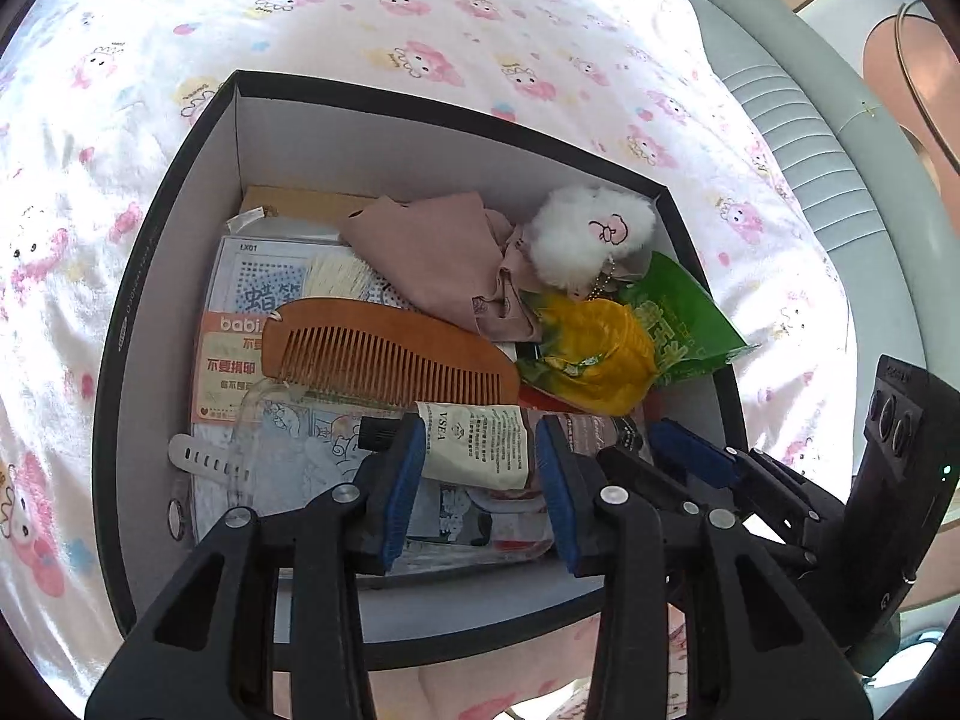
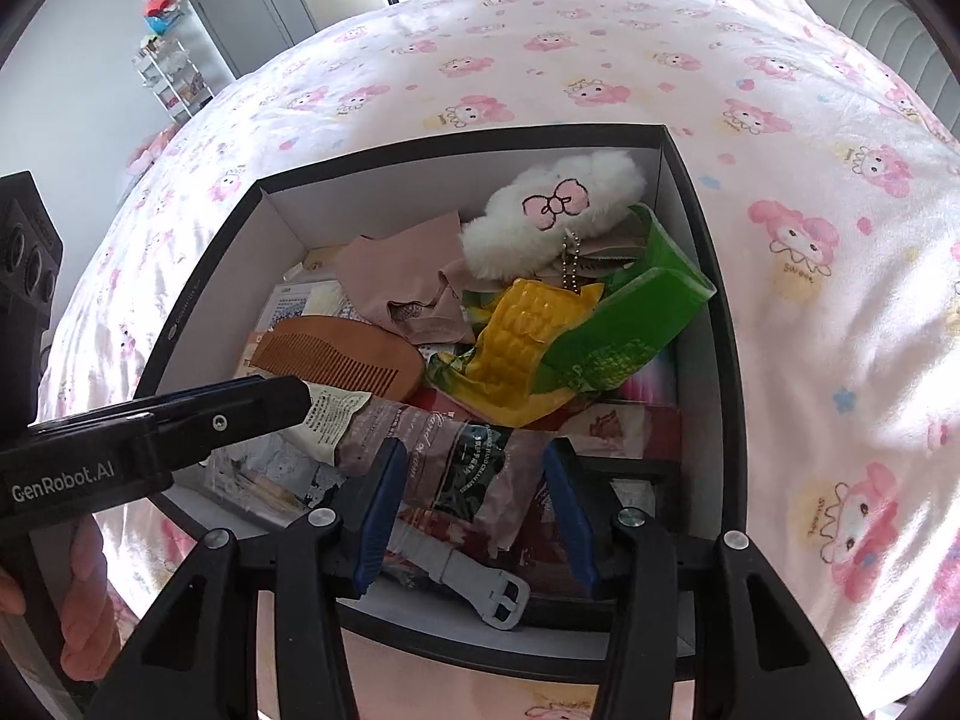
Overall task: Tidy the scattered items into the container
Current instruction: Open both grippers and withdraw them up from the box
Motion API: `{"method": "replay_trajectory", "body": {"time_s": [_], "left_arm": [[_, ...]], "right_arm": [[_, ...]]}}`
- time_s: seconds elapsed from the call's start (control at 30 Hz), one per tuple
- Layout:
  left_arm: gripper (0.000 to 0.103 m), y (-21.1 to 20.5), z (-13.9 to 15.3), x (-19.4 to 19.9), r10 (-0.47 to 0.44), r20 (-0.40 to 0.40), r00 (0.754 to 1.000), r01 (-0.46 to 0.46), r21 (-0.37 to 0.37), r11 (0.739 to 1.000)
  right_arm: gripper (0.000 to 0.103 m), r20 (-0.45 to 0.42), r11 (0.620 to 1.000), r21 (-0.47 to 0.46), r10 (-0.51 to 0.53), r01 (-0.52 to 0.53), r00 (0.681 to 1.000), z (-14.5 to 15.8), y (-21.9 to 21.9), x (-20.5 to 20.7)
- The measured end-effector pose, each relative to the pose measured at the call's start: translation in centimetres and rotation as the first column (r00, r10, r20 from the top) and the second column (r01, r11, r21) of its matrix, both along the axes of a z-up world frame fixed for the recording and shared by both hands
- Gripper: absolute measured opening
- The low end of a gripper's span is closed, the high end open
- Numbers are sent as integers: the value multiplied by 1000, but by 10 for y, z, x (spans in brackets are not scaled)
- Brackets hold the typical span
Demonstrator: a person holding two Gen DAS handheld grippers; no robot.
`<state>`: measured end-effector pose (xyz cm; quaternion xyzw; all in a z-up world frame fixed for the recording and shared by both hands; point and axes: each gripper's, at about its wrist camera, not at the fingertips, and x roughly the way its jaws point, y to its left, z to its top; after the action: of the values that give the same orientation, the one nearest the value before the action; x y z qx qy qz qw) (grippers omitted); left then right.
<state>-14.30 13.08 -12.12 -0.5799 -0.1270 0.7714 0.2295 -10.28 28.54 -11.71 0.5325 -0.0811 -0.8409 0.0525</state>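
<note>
Soft plastic, the hand-cream tube (image 1: 474, 444) lies inside the black box (image 1: 144, 276), crosswise between the spread fingers of the left gripper (image 1: 477, 471); whether they touch it is unclear. The right gripper (image 2: 474, 510) hangs open just beside. The tube looks light, squashy and slick; take its middle, gently.

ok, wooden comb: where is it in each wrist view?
Left wrist: wooden comb lies center-left in the box, teeth toward the camera, just beyond the left gripper.
Right wrist: comb sits left of center, above the other gripper's finger.
Shared landmark: white fluffy plush in the box's far right corner.
</note>
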Motion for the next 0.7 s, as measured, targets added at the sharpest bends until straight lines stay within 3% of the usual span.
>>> {"method": "replay_trajectory", "body": {"time_s": [0.13,0.2,0.27,0.37,0.5,0.6,0.67,0.7], "left_arm": [[40,-5,5,2,2,-26,1000,-2,-18,1000],[52,-6,12,6,11,-93,996,-18,-76,997],[70,-10,23,15,21,-171,985,-40,-110,993],[76,-19,43,26,42,-259,965,-70,-101,992],[77,-27,79,37,68,-382,922,-127,-131,983],[82,-37,112,52,87,-458,884,-152,-106,983],[96,-45,132,64,116,-495,861,-179,-82,980],[97,-48,140,71,131,-514,848,-198,-77,977]], "right_arm": [[44,7,999,-20,-26,26,1000,3,2,-3],[45,1,999,-27,-33,33,999,6,1,-2],[49,-34,999,-13,-39,39,999,15,-2,2],[62,-91,997,24,-67,69,994,32,-6,11],[63,-150,996,26,-75,80,986,61,-11,24],[64,-249,997,8,-66,70,966,97,-15,46],[74,-314,997,19,-71,81,947,122,-19,60],[80,-343,995,33,-76,93,936,131,-22,66]]}}
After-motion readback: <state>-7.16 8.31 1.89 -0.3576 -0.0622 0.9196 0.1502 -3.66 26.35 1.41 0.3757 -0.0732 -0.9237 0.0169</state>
